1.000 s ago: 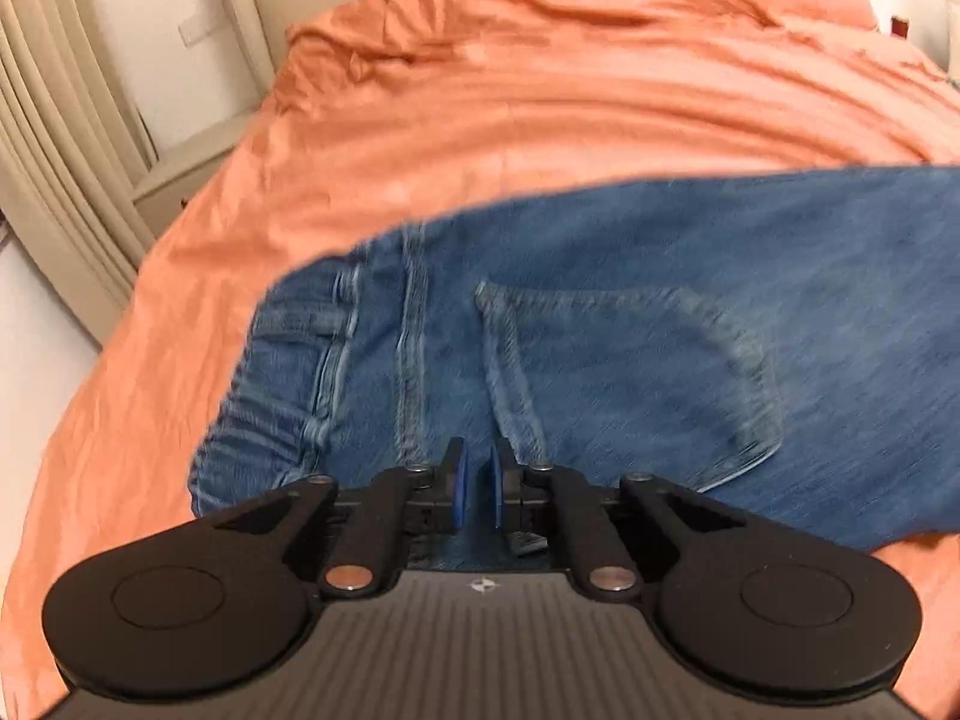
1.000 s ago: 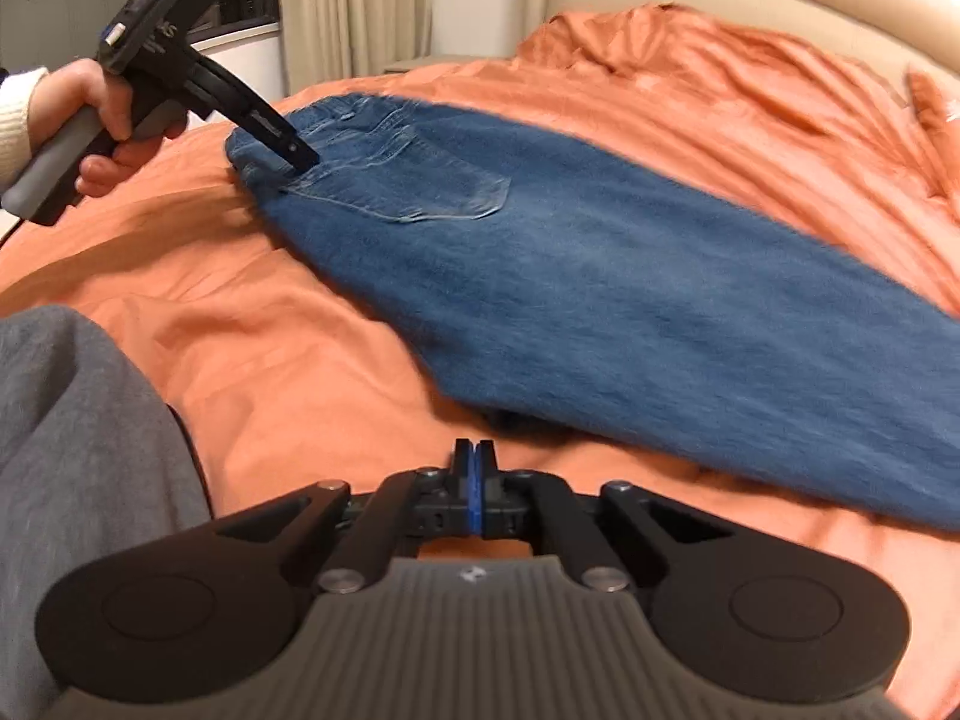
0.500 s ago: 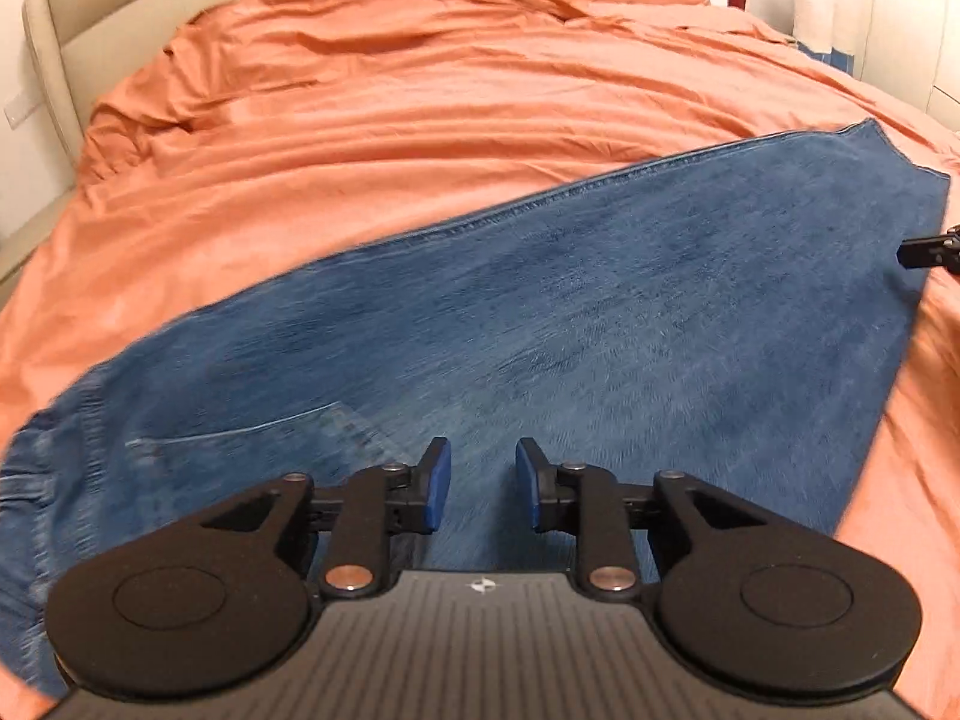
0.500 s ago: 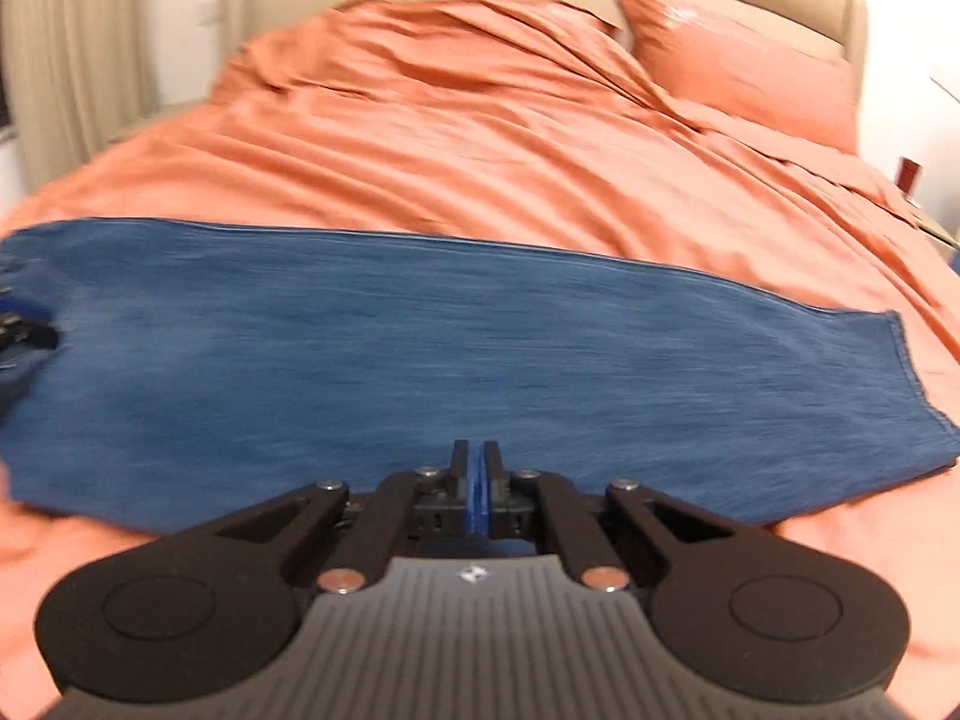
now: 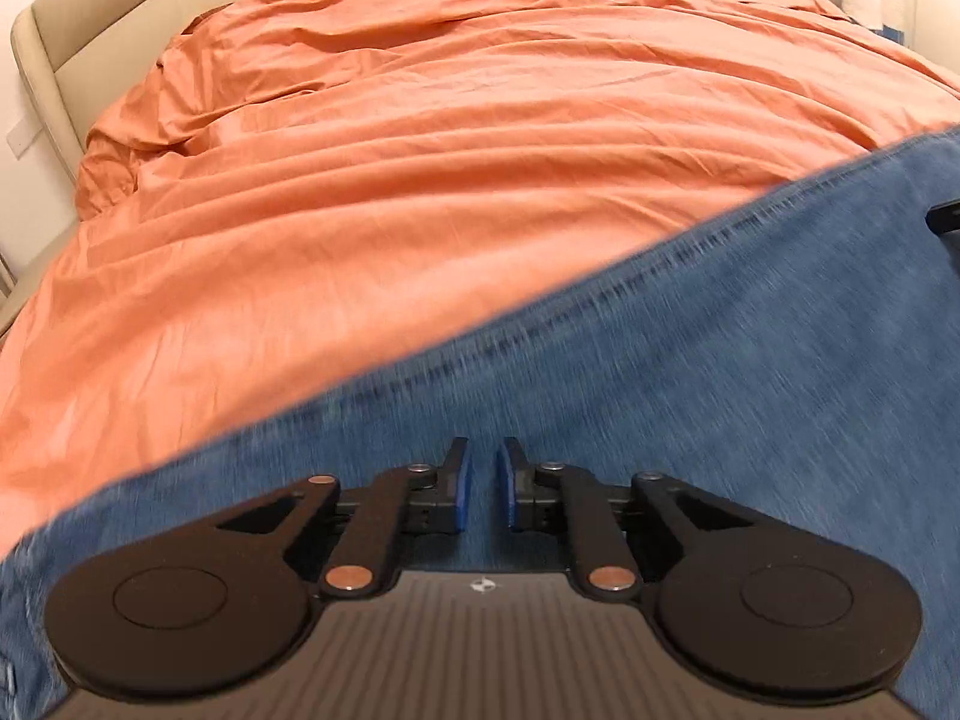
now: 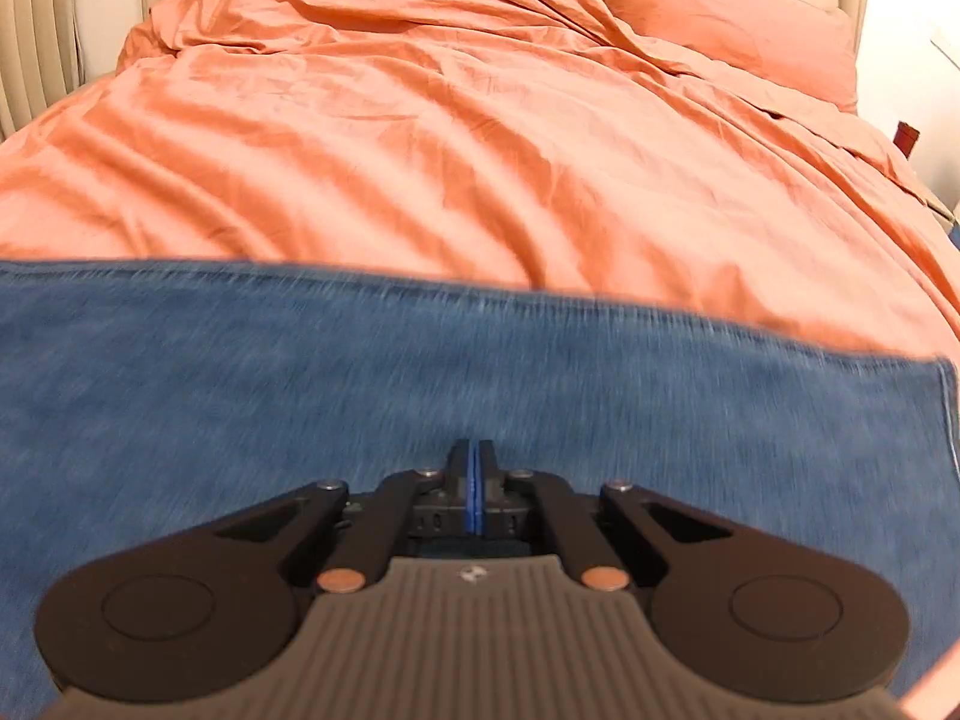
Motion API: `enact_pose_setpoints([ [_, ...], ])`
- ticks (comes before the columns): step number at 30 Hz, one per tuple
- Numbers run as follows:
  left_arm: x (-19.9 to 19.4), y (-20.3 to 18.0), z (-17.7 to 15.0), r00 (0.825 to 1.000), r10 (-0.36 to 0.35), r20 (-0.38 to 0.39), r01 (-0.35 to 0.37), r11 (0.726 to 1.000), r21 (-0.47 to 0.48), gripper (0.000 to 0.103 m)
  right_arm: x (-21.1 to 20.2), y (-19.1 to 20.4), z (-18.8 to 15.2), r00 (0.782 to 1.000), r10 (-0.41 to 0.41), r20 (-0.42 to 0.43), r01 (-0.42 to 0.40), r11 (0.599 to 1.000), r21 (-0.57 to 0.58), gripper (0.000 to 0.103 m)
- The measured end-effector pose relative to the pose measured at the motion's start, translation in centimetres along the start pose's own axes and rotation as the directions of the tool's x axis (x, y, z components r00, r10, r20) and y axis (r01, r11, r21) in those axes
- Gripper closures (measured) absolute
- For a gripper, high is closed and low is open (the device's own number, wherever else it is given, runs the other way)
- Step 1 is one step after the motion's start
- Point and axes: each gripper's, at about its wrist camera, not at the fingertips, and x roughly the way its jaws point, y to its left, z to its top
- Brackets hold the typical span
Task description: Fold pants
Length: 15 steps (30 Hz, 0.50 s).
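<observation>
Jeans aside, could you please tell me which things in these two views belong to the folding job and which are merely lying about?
Part of the job:
- jeans
- left gripper, slightly open, empty
- right gripper, shut, empty

Just lying about:
- orange duvet
- orange pillow
- beige headboard

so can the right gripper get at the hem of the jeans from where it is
Probably yes. The right gripper, shut with nothing in it, hangs over the jeans, and the hem lies flat on the duvet off to its side with nothing between. It would have to open first.
</observation>
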Motion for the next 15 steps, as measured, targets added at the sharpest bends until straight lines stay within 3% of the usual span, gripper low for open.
enact_pose_setpoints([
  [7,2.8,-0.6,1.6,0.999,0.034,0.003,-0.034,0.999,0.007,0.098,4.3,-0.7,3.3,1.000,-0.013,-0.021,0.013,1.000,0.003,0.103],
  [13,1.8,-1.2,3.1,0.996,0.087,0.007,-0.087,0.996,0.014,0.097,4.7,-1.3,4.6,1.000,0.000,-0.027,0.000,1.000,0.007,0.103],
  [15,0.1,-1.6,3.7,0.996,0.076,0.040,-0.077,0.997,0.013,0.092,3.1,-2.2,4.8,1.000,0.022,-0.009,-0.022,0.999,0.033,0.103],
])
